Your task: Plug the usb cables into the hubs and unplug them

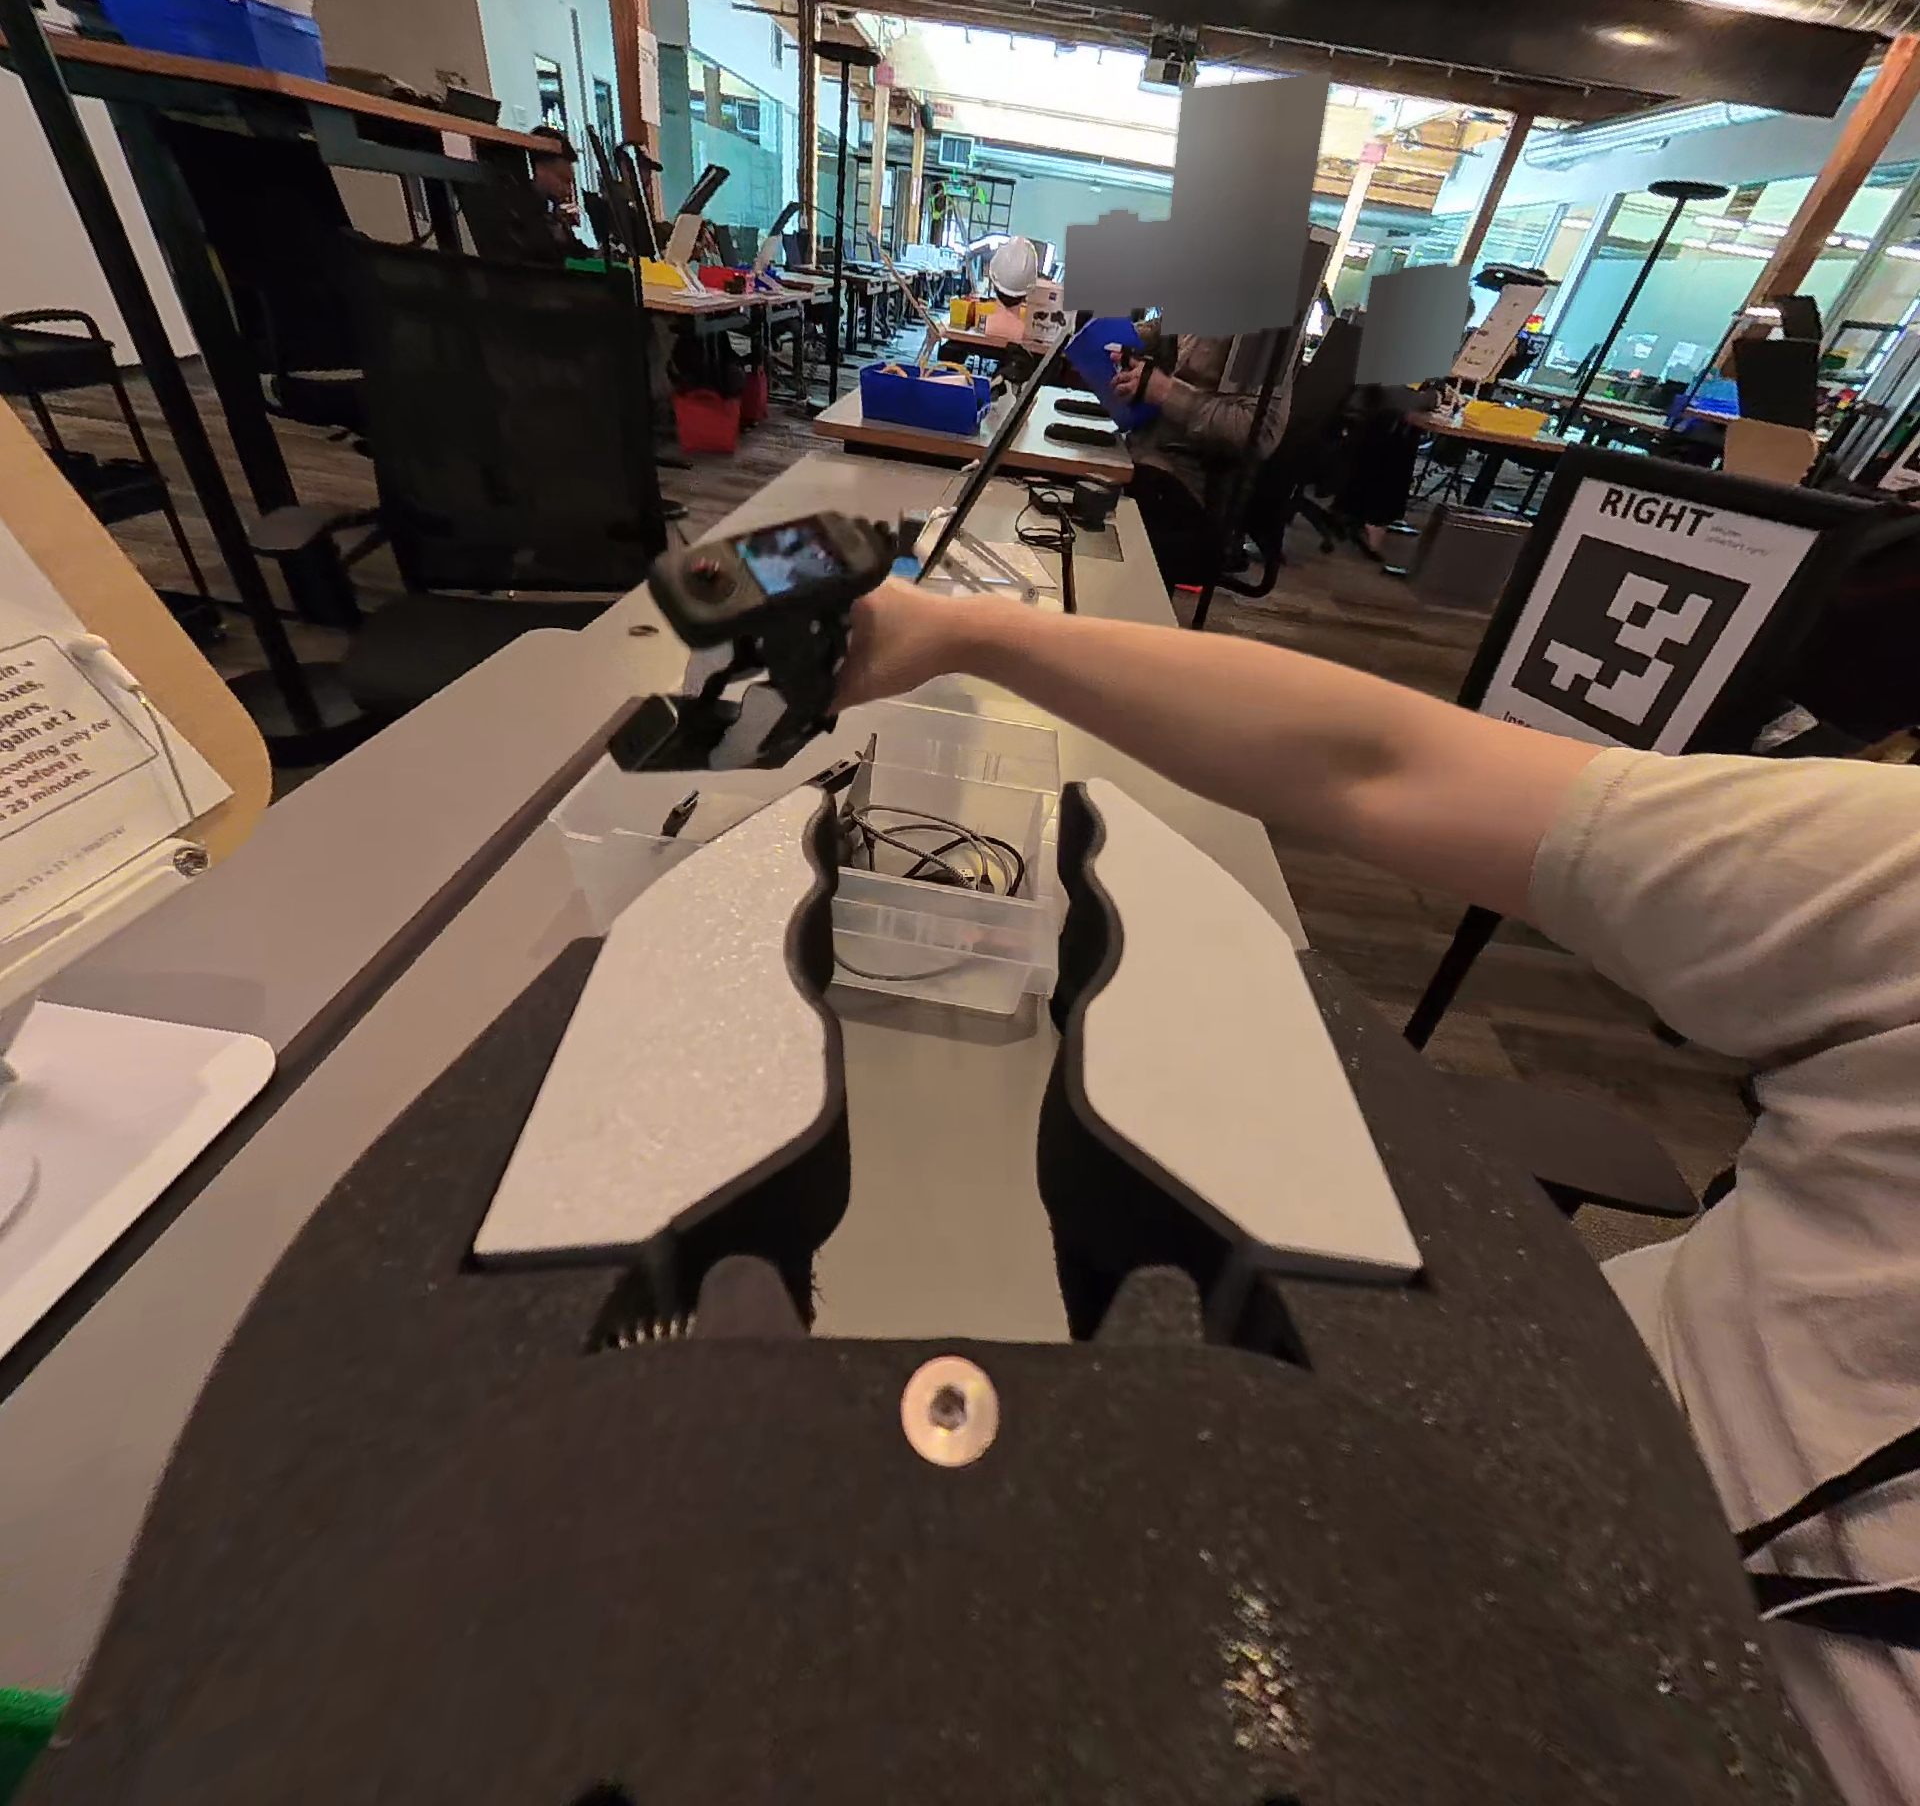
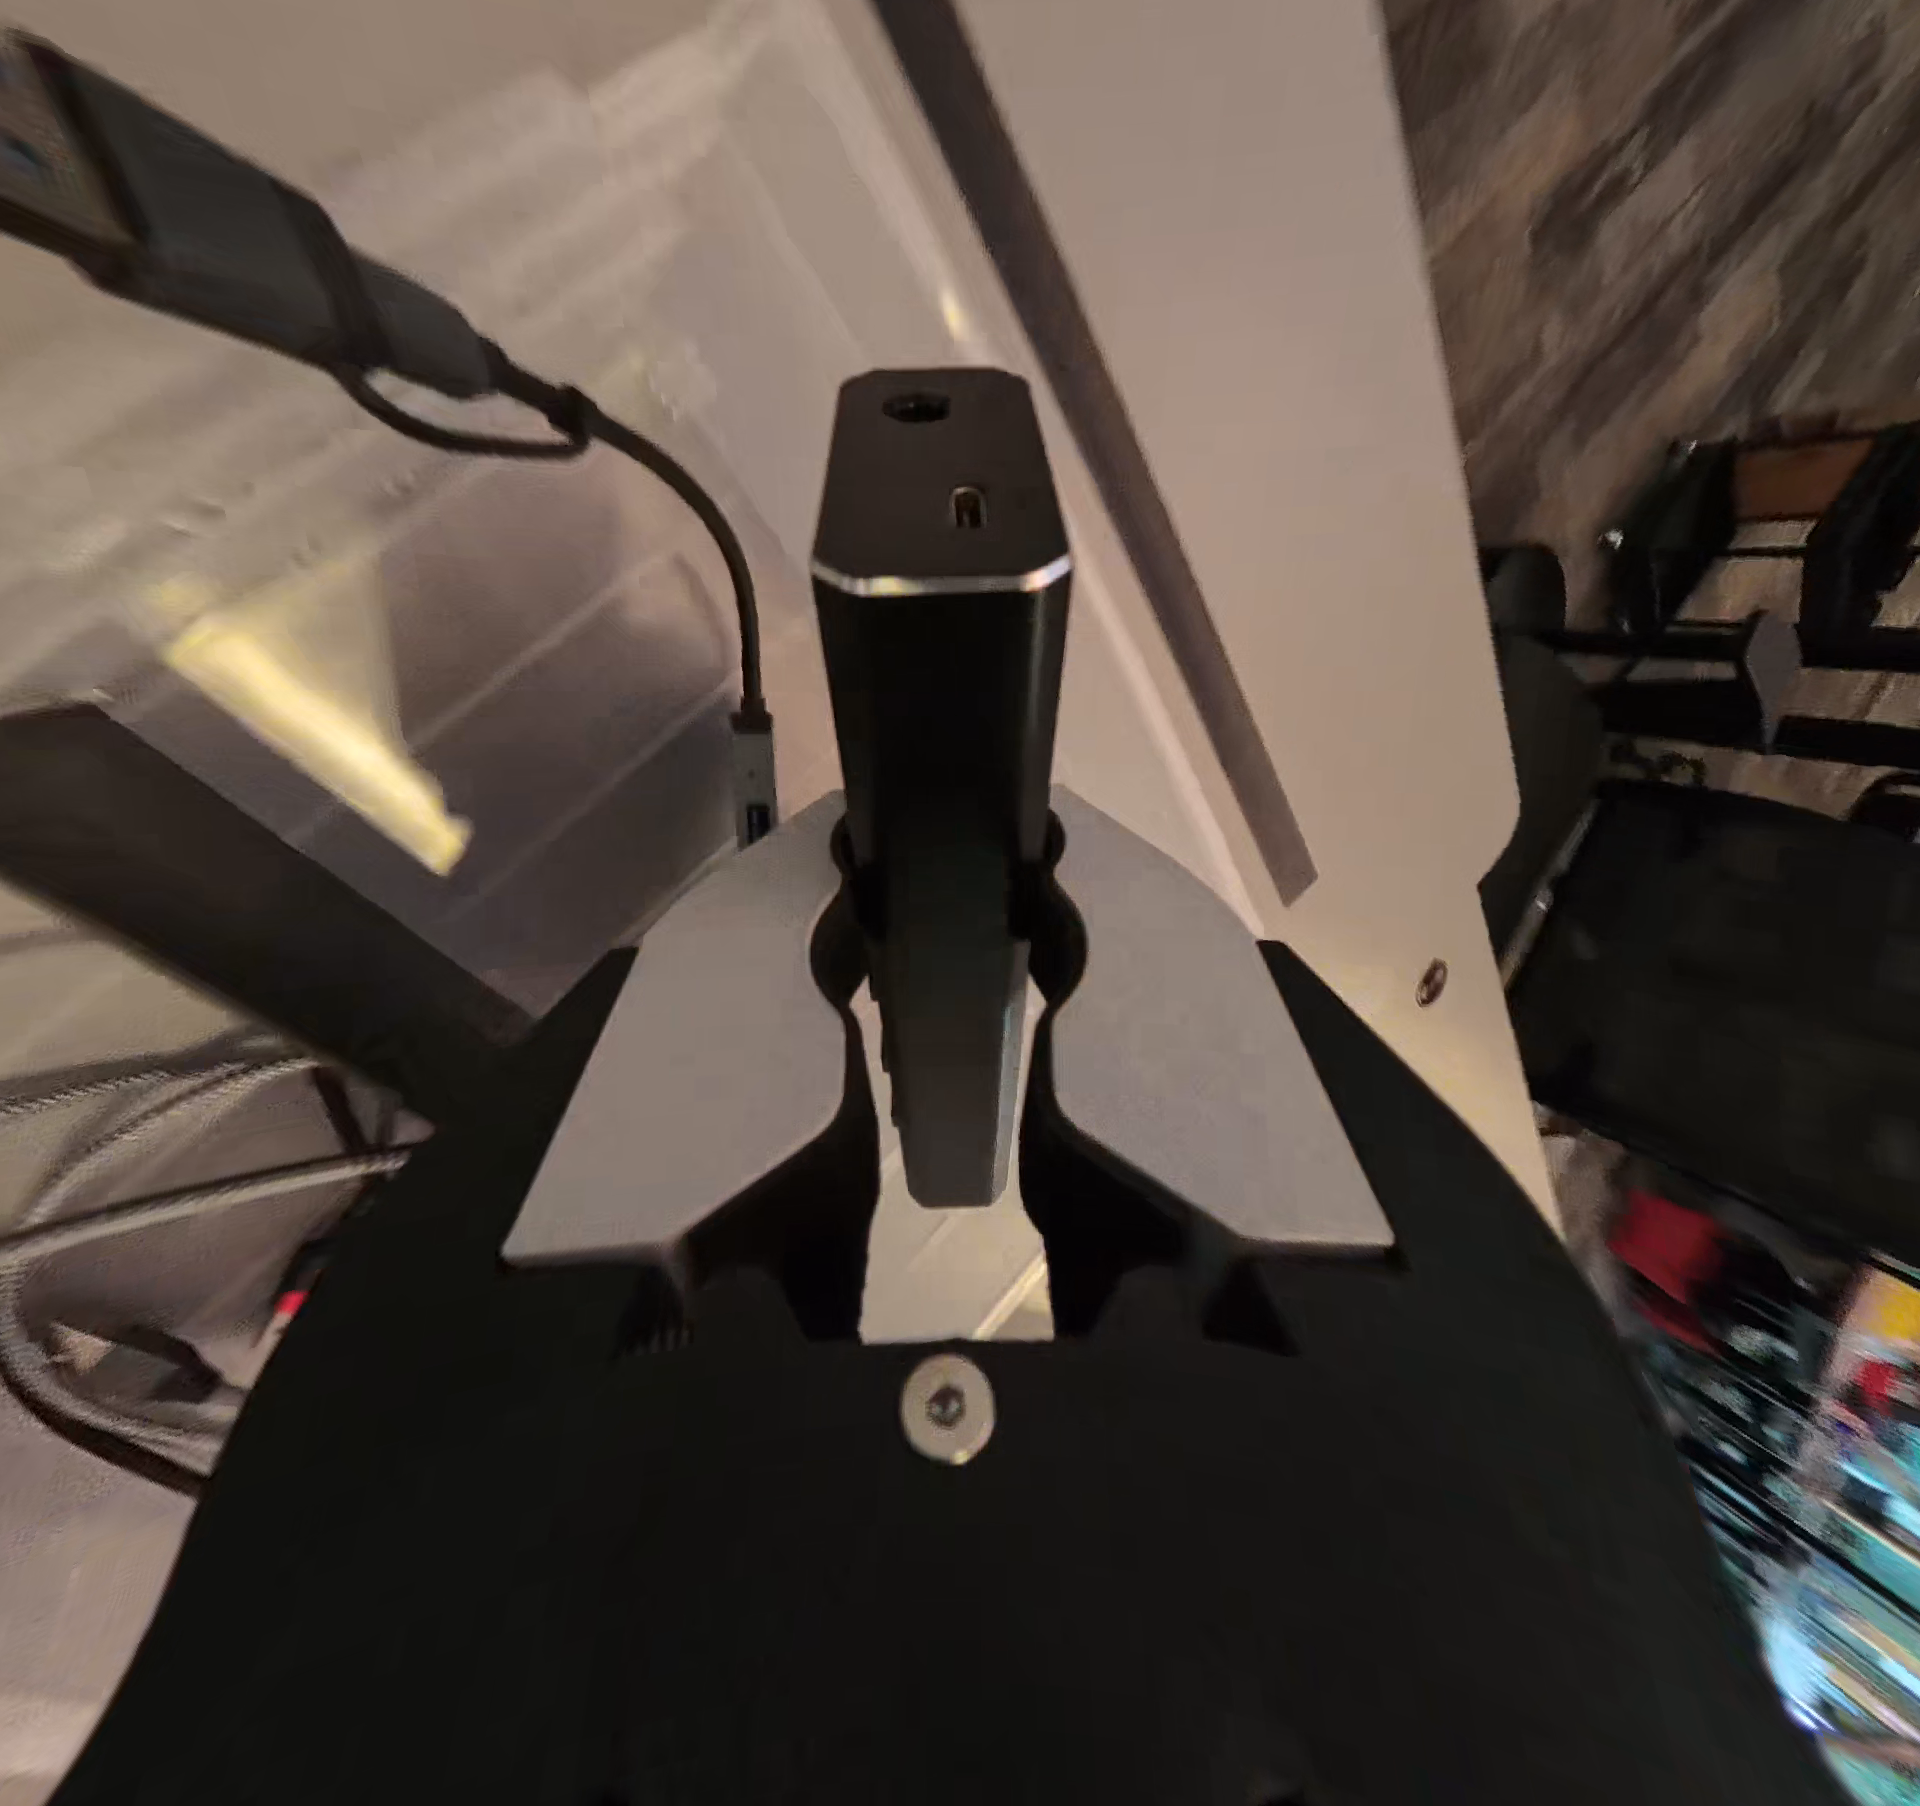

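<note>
- Two grippers, two different states: your right gripper (image 2: 940,883) pinches a dark hub (image 2: 940,707) between its pads, while your left gripper (image 1: 940,883) is spread and holds nothing.
- Held hub: its long axis runs straight forward along the fingers, and the free end with two small ports points away from you, over the table (image 1: 436,821).
- Short cable (image 2: 727,551): it curves from beside the hub up to the left, to a second dark adapter (image 2: 208,229) (blurred, so I cannot tell if it is plugged in).
- Near clear bin (image 1: 940,925): it stands directly ahead of your left gripper, between the fingertips in that view, and it contains a loose coil of black usb cables (image 1: 935,857). The left gripper is the nearer one to them.
- Far-left clear bin (image 1: 623,852): your right gripper hangs above it; what it contains I cannot see well.
- Judgement: for plugging, the left gripper must go forward and down into the near bin to take a connector.
</note>
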The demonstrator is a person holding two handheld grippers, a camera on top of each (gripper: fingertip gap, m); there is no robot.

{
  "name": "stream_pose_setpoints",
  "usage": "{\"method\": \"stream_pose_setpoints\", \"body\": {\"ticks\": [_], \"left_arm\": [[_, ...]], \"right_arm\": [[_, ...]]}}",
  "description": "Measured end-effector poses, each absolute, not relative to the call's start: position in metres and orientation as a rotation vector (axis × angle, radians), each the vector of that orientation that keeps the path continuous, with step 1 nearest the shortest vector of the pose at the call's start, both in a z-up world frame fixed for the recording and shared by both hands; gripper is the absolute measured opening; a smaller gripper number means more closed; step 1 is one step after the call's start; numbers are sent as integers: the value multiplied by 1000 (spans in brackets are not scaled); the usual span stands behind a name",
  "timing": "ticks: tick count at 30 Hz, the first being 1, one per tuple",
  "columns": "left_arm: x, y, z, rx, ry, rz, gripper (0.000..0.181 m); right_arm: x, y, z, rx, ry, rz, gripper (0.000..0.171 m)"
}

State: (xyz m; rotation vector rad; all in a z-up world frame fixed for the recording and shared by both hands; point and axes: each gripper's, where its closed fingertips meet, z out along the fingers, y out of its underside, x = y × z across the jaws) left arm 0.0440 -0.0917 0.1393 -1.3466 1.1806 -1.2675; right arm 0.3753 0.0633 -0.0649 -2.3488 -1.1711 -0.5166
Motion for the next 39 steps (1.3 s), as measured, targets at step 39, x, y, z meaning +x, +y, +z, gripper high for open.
{"method": "stream_pose_setpoints", "body": {"ticks": [39], "left_arm": [[-248, 18, -25, -2573, 259, -144, 49]], "right_arm": [[451, -91, -127, -2923, 24, 343, 11]]}}
